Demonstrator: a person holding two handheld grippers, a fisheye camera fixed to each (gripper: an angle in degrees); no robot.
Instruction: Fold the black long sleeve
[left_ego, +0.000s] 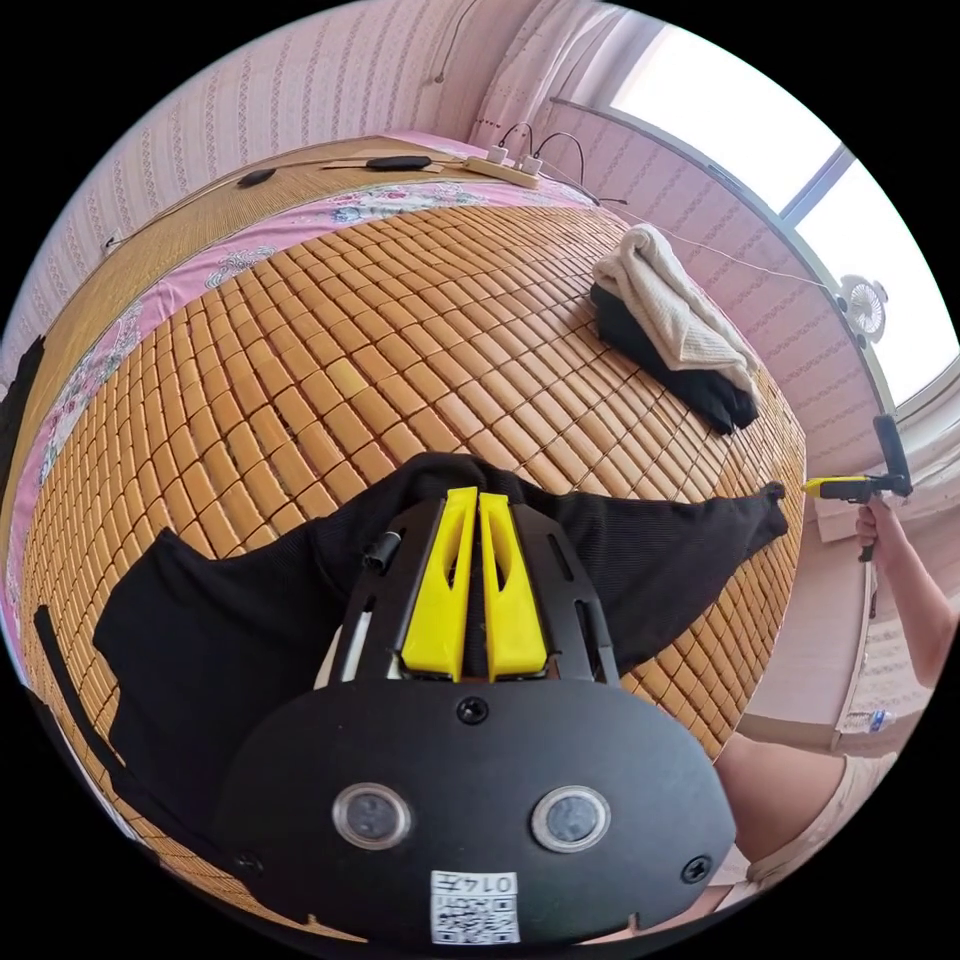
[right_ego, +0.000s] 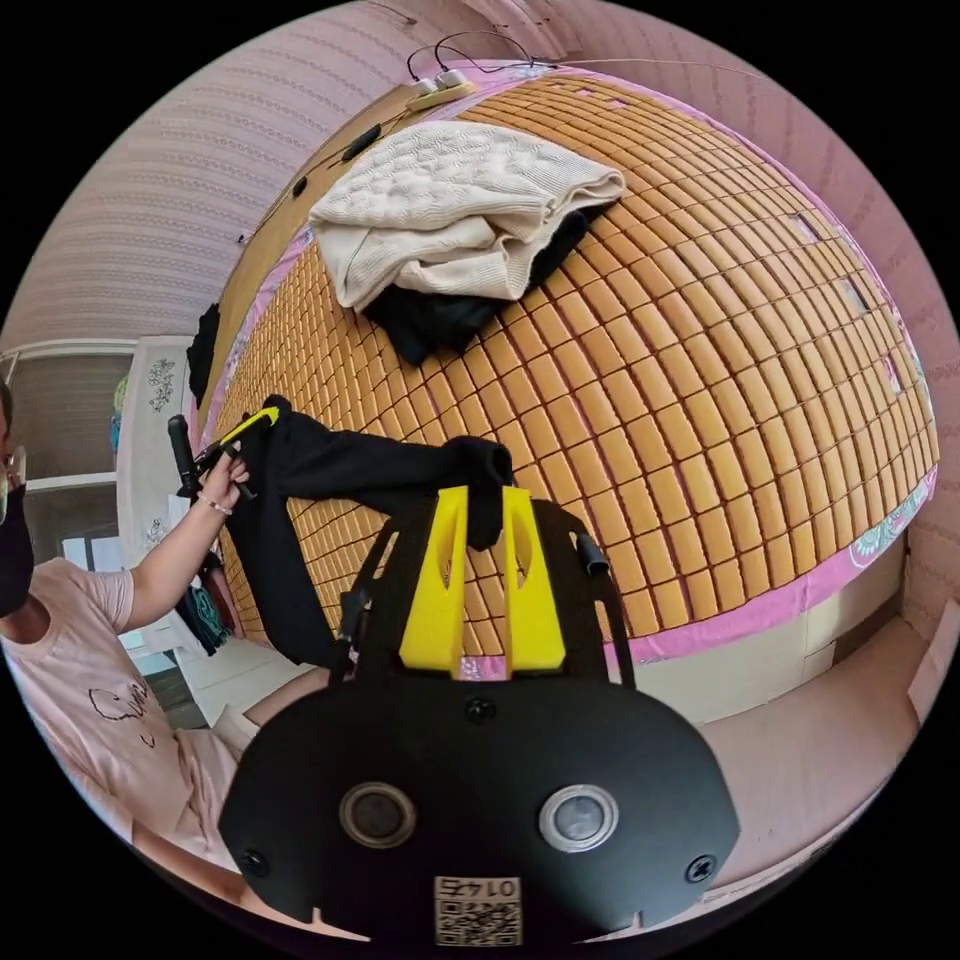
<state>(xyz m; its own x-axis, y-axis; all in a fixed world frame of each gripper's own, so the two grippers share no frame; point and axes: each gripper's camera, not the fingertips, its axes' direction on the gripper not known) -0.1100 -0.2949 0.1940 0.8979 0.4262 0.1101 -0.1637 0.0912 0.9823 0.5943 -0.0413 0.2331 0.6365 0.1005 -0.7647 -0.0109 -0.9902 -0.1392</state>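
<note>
The black long sleeve (left_ego: 650, 560) is stretched in the air over the near edge of a bamboo mat (left_ego: 350, 330) on a bed. My left gripper (left_ego: 478, 497) has its yellow jaws shut on the garment's upper edge. The fabric hangs down on both sides of it. At the far right of the left gripper view, my right gripper (left_ego: 822, 487) pinches the sleeve's end. In the right gripper view, my right gripper (right_ego: 487, 495) is shut on a bunched black cuff, and the black long sleeve (right_ego: 350, 465) runs left to the left gripper (right_ego: 255, 418).
A cream knit sweater (left_ego: 670, 295) (right_ego: 460, 205) lies folded over another black garment (left_ego: 700, 385) farther up the mat. A power strip (left_ego: 505, 165) with cables sits at the bed's head. A small fan (left_ego: 862, 305) stands by the window. The person (right_ego: 90, 640) stands beside the bed.
</note>
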